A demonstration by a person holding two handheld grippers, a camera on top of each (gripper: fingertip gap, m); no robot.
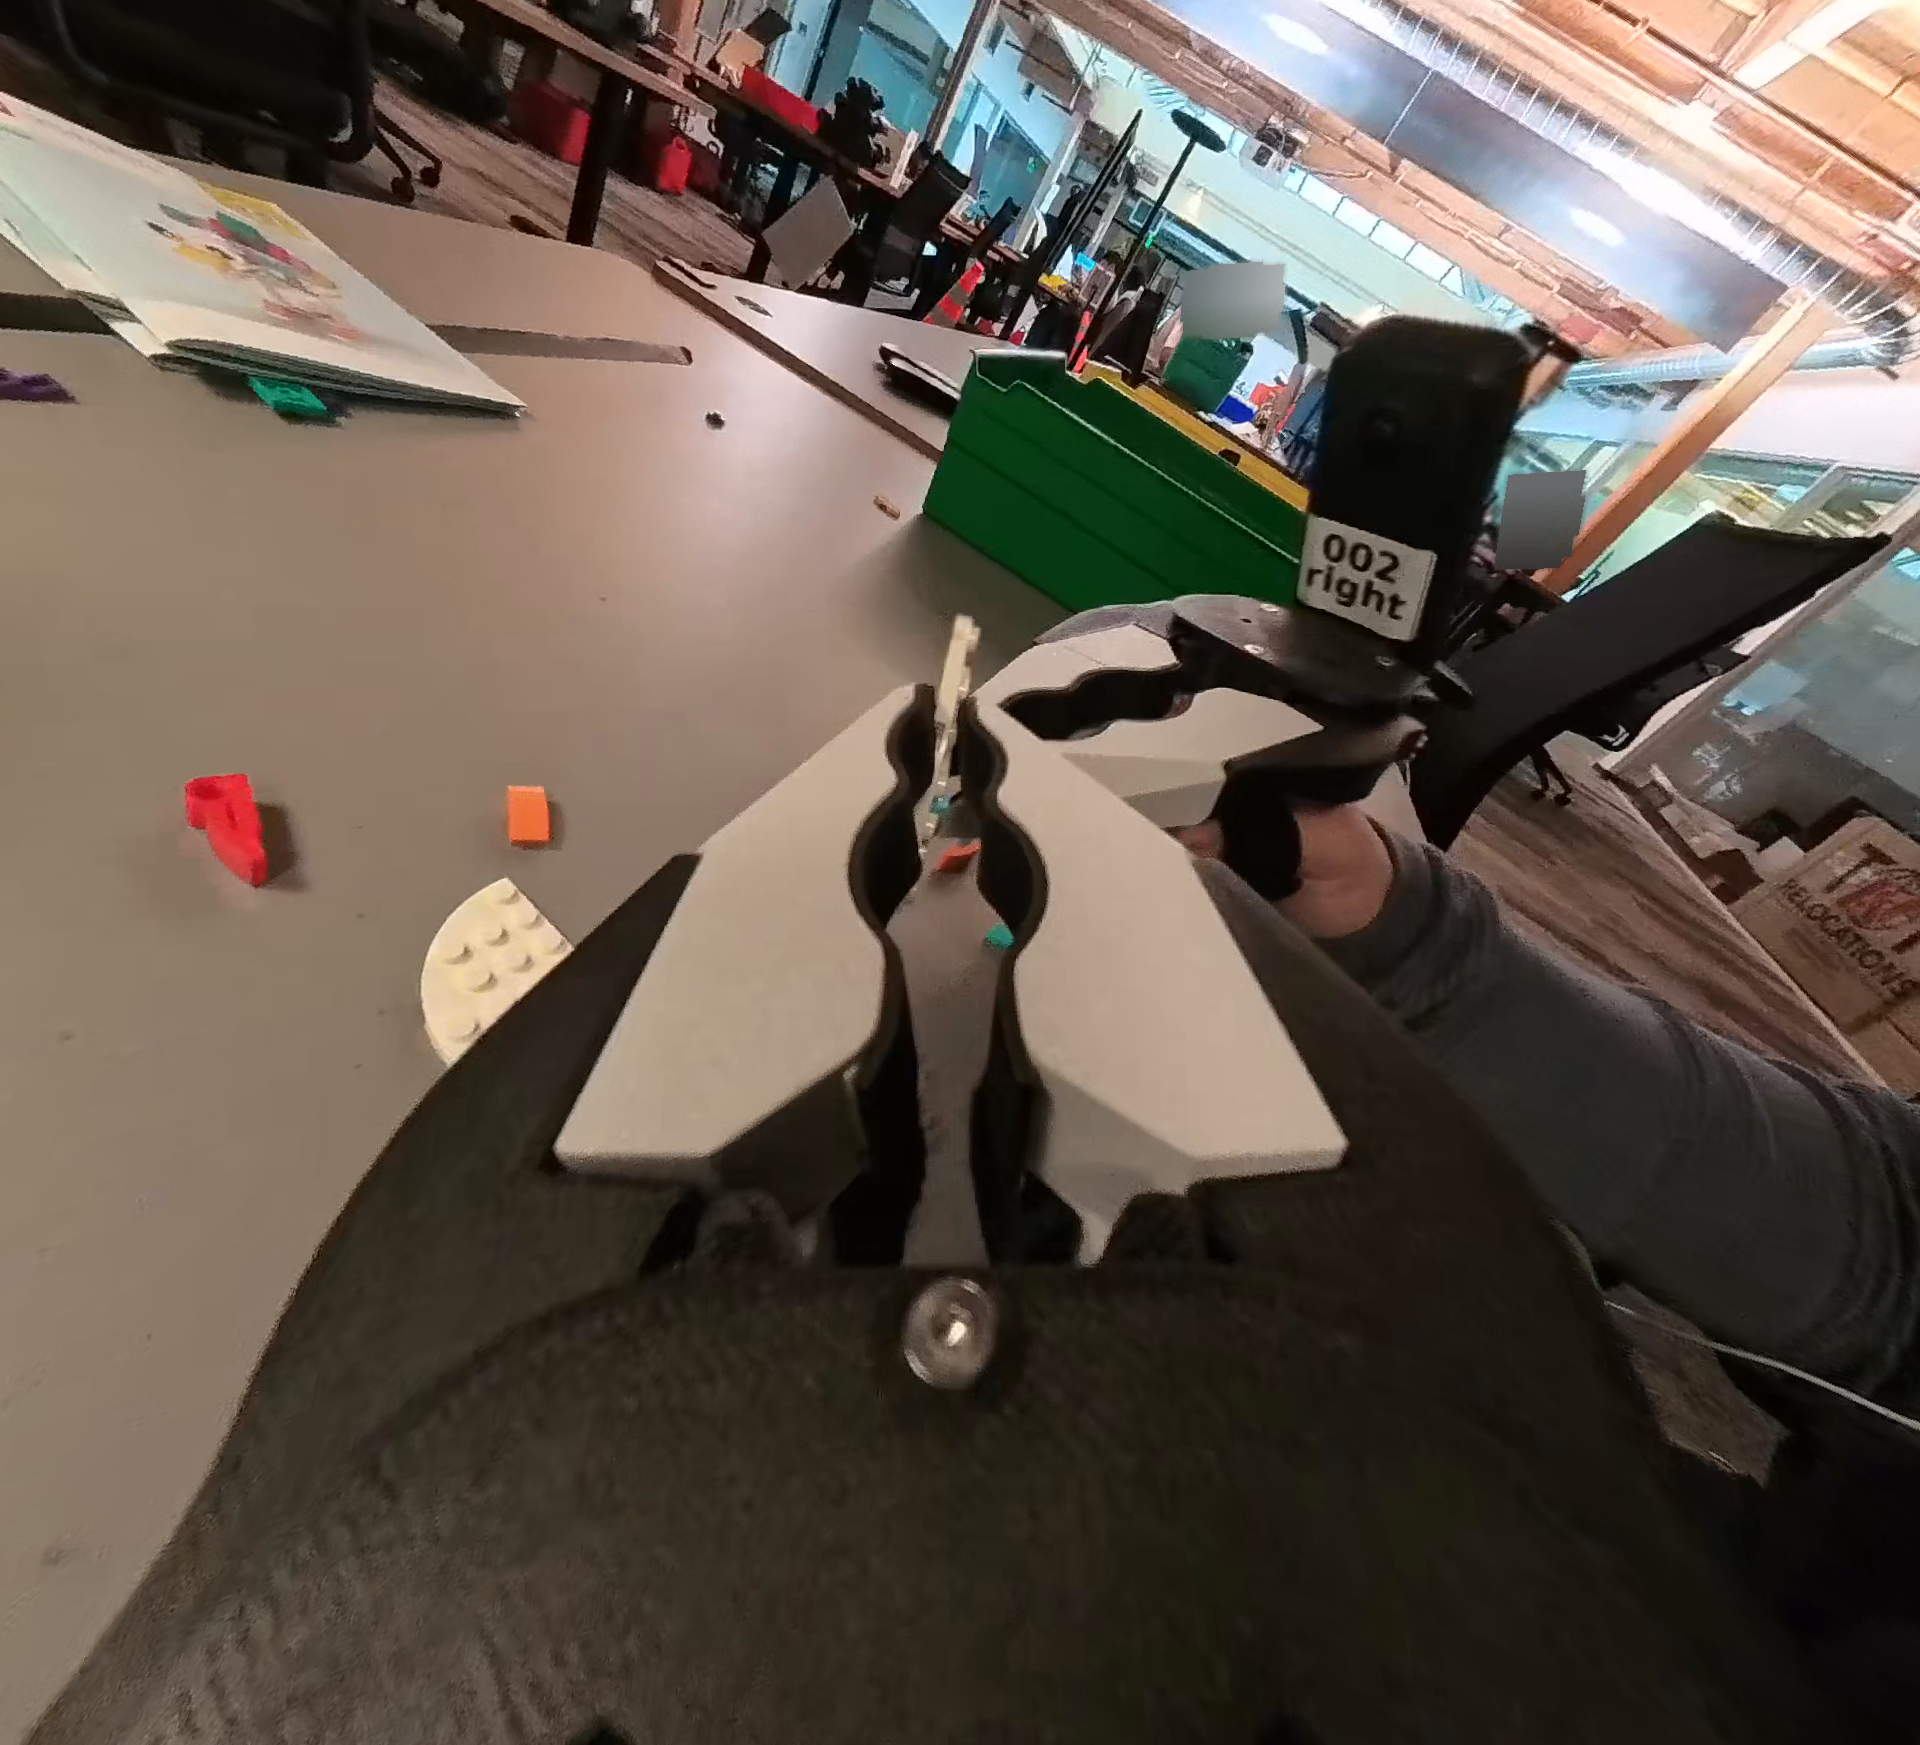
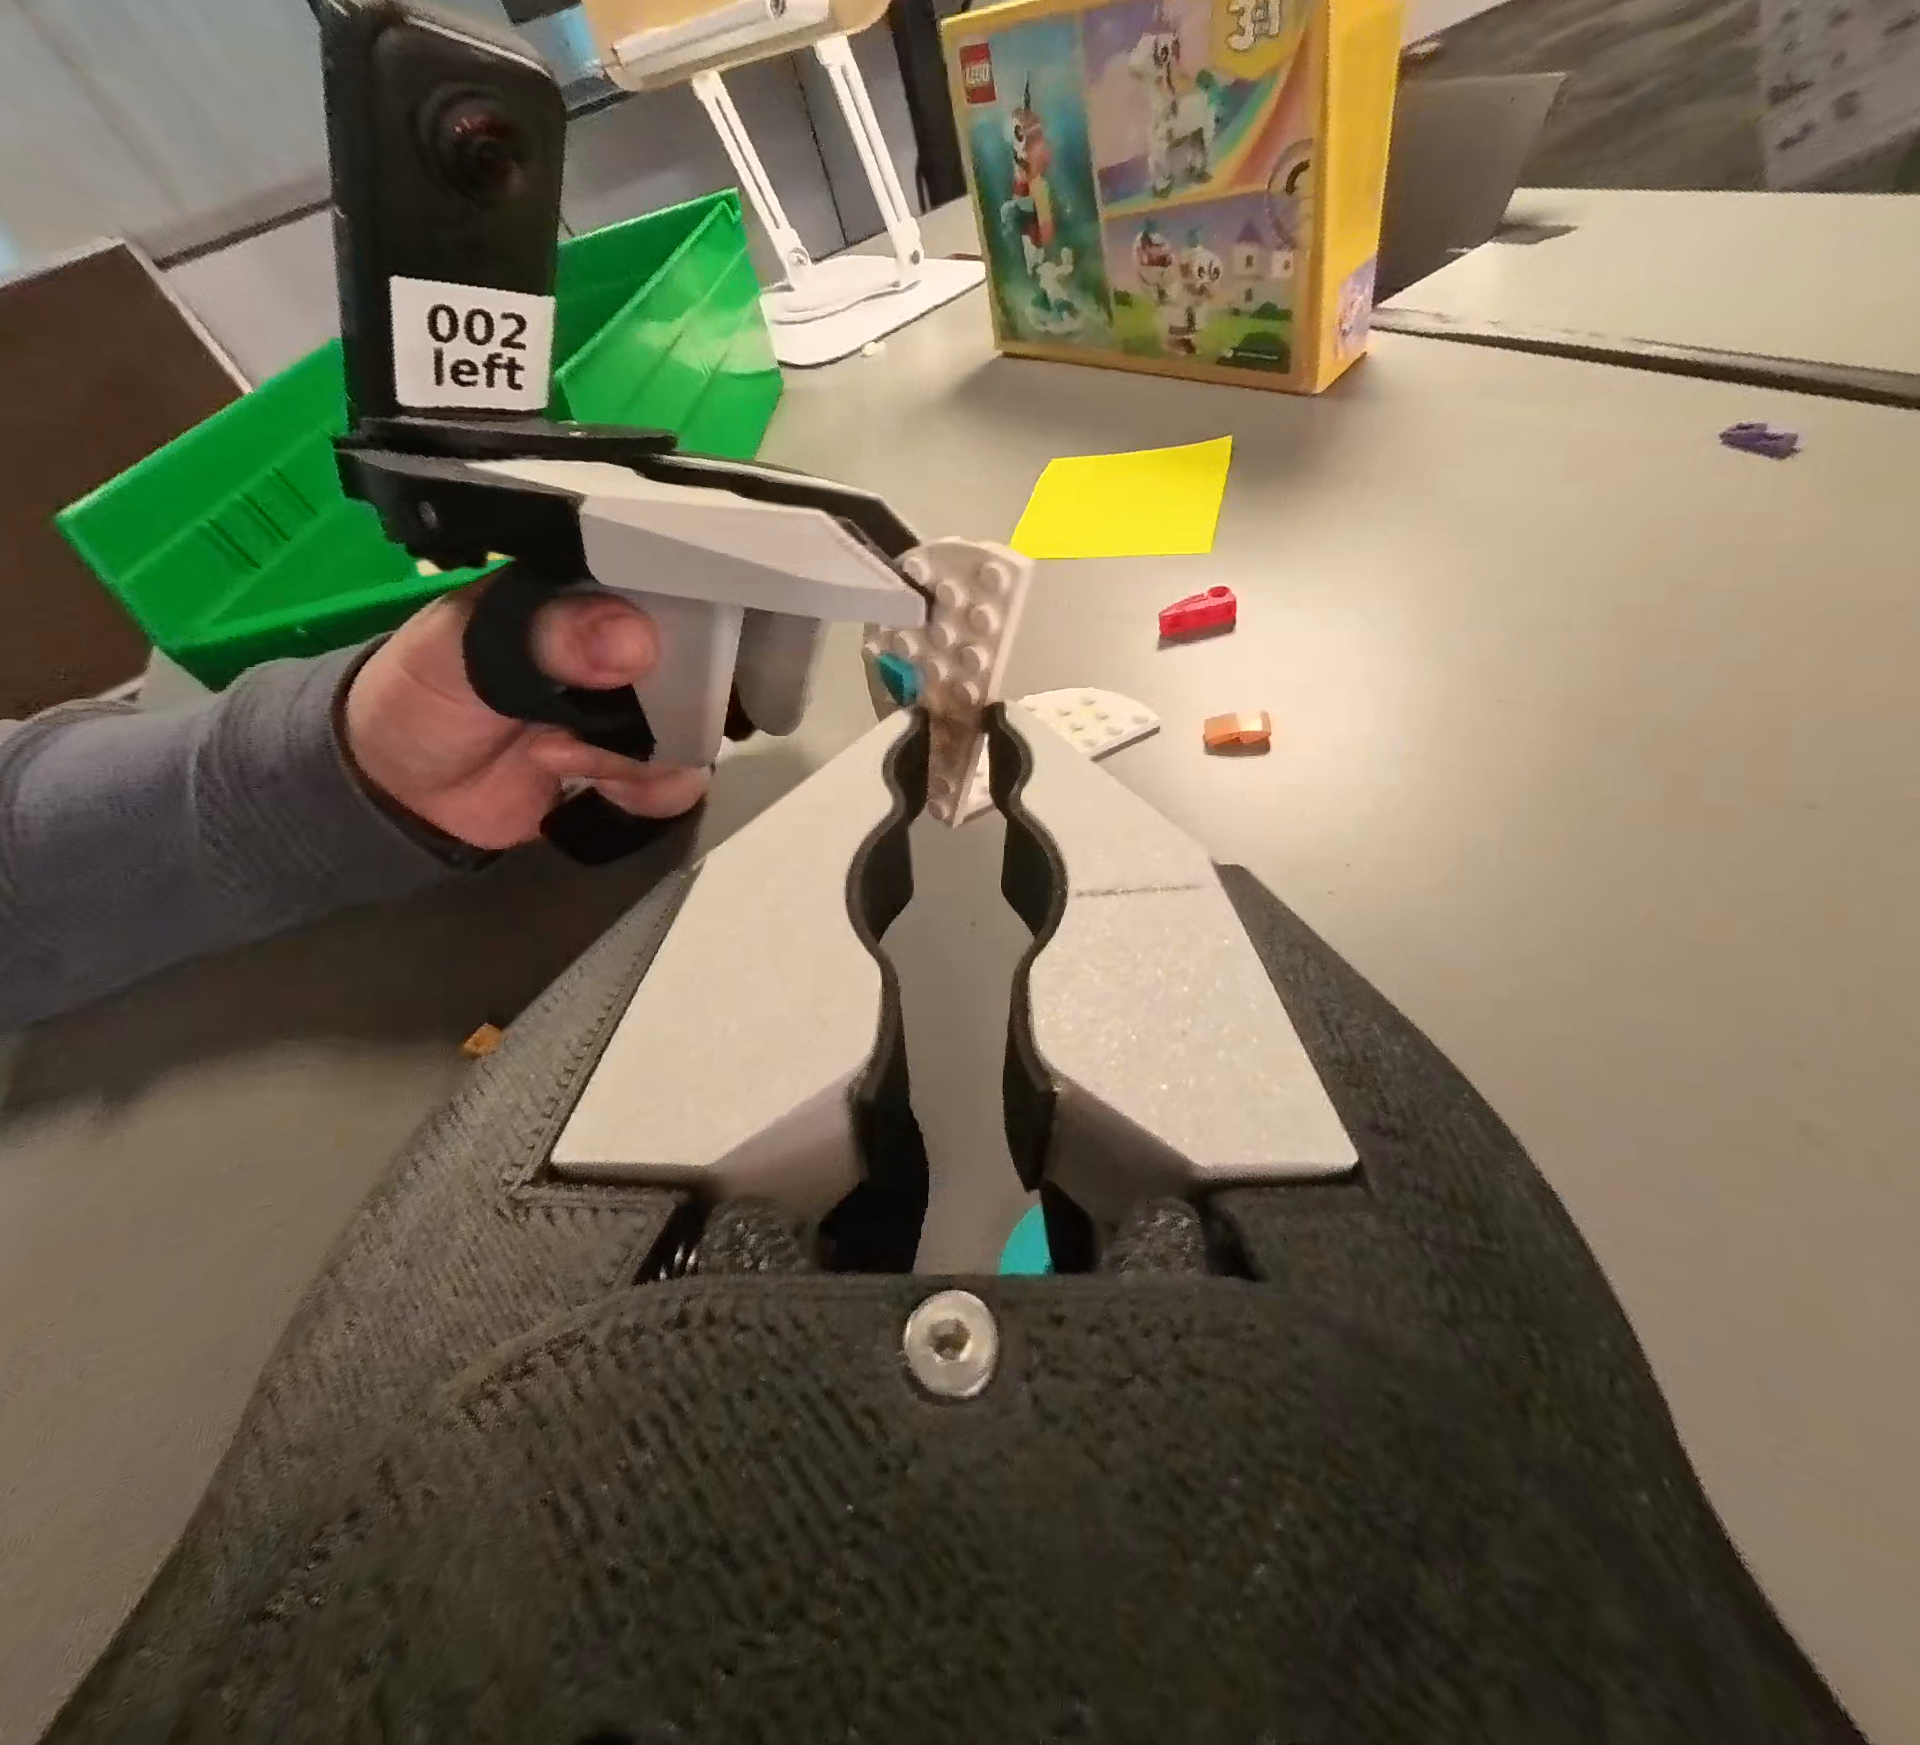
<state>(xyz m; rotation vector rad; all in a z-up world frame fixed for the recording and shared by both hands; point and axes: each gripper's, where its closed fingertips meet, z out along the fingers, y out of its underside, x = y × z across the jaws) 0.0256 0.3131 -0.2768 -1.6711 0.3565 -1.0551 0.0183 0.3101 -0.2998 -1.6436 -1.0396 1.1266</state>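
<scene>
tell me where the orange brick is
The orange brick lies on the grey table, right of the white rounded plate and below the red piece in the right wrist view.

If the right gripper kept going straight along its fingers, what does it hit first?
The right gripper is already shut on the white studded plate, which the left gripper also holds. Straight on, it probably meets the left gripper's fingers first; depth is unclear.

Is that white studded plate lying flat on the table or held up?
Held up, on edge: both the left hand-held gripper and right hand-held gripper pinch the white studded plate above the table.
</scene>
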